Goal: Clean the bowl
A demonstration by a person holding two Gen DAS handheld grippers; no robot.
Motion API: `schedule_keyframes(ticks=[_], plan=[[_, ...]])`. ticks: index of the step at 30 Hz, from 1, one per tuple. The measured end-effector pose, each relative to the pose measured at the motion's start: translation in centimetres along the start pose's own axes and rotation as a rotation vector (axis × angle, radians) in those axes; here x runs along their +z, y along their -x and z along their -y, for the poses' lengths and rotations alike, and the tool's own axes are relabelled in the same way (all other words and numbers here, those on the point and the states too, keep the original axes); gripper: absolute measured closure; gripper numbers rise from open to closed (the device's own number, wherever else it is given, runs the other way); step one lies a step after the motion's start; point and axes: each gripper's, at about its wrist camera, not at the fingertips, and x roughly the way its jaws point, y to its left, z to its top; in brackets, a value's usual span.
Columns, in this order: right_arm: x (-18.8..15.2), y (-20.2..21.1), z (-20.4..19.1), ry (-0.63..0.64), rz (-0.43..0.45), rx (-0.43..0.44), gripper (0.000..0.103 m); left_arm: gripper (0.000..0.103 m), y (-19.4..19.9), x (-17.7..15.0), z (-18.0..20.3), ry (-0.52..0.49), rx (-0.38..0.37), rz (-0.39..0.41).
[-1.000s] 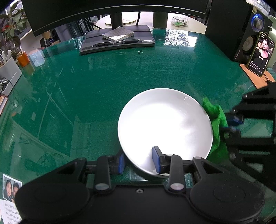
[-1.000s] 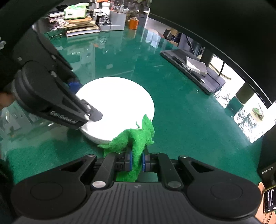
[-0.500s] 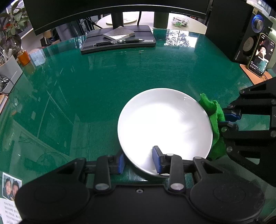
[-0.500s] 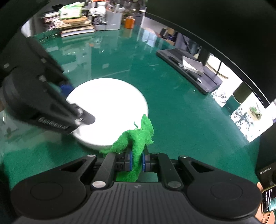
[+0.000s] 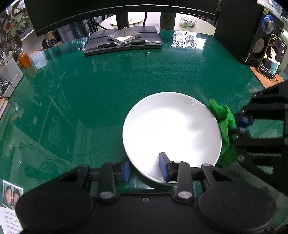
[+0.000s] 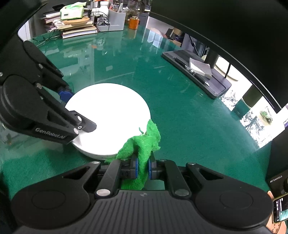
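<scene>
On the green glass-topped desk (image 5: 108, 93), near its front edge, rests a shallow white bowl (image 5: 171, 129). Left gripper (image 5: 145, 170): jaws clamped on the bowl's near rim, one blue pad inside the bowl, the other outside and under the rim. In the right wrist view the same gripper (image 6: 72, 108) enters from the left, its upper finger lying over the bowl (image 6: 108, 118) interior. Right gripper (image 6: 143, 169): jaws closed on a crumpled green cloth (image 6: 142, 147), whose free end rises forward and touches the bowl's rim on the side nearest that gripper. In the left wrist view the cloth (image 5: 225, 124) hangs against the bowl's right-hand edge, with the right gripper (image 5: 241, 124) just beside it. Background, far side of desk: a dark tray (image 5: 124, 43) carrying a pen (image 5: 124, 43) and a small notepad (image 5: 124, 35), beneath a monitor (image 5: 122, 10). At far right, a black speaker (image 5: 252, 36) and an upright phone (image 5: 272, 56) with lit screen. At far left, an orange jar (image 5: 24, 59). A photo card (image 5: 11, 195) lies at lower left.
</scene>
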Motion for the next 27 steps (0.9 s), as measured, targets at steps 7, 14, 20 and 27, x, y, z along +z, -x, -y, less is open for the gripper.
schedule_keyframes(ticks=[7,14,20,27], plan=[[-0.02,0.09,-0.28,0.023,-0.009,0.006,0.093,0.070,0.03,-0.04,-0.03,0.002,0.001,0.000],[-0.02,0.16,-0.52,0.045,-0.017,0.012,0.093,0.069,0.03,-0.07,0.00,-0.004,0.003,-0.002],[0.37,-0.30,0.01,0.020,-0.016,0.005,0.093,0.069,0.06,-0.15,0.02,-0.005,0.006,-0.005],[0.35,-0.11,-0.12,0.052,-0.018,0.017,0.093,0.069,0.05,-0.14,-0.03,-0.001,0.009,-0.007]])
